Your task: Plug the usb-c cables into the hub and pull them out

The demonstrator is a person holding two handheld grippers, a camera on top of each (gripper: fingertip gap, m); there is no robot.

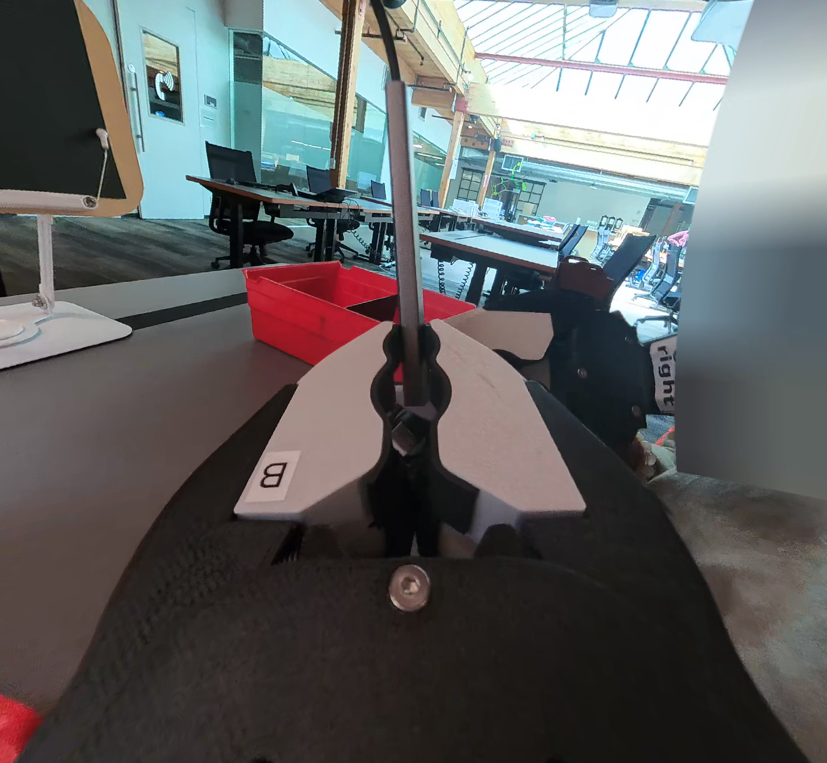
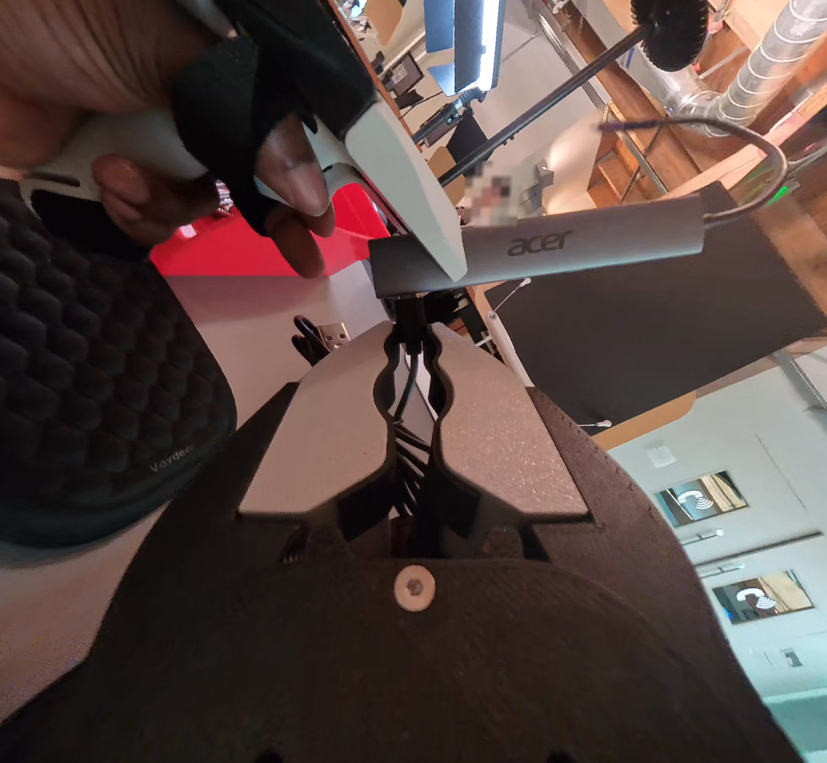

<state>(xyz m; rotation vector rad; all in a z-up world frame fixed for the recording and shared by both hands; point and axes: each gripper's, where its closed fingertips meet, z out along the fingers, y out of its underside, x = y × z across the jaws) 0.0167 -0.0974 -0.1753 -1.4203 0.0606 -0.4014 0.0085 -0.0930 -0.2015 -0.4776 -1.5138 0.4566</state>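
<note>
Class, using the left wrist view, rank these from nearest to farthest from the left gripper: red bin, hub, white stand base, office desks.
1. hub, clamped in the left gripper.
2. red bin, just behind.
3. white stand base, far left on the table.
4. office desks, across the room.

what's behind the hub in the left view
Behind the hub, held upright in the left tool, sits a red bin on the table. The hub and tool cover part of the bin, so its contents can't be seen fully.

Both grippers: pale grey fingers (image 1: 331, 419) on black textured bodies, silver hex screw (image 1: 409, 592); fingerless black glove (image 2: 223, 115).
</note>
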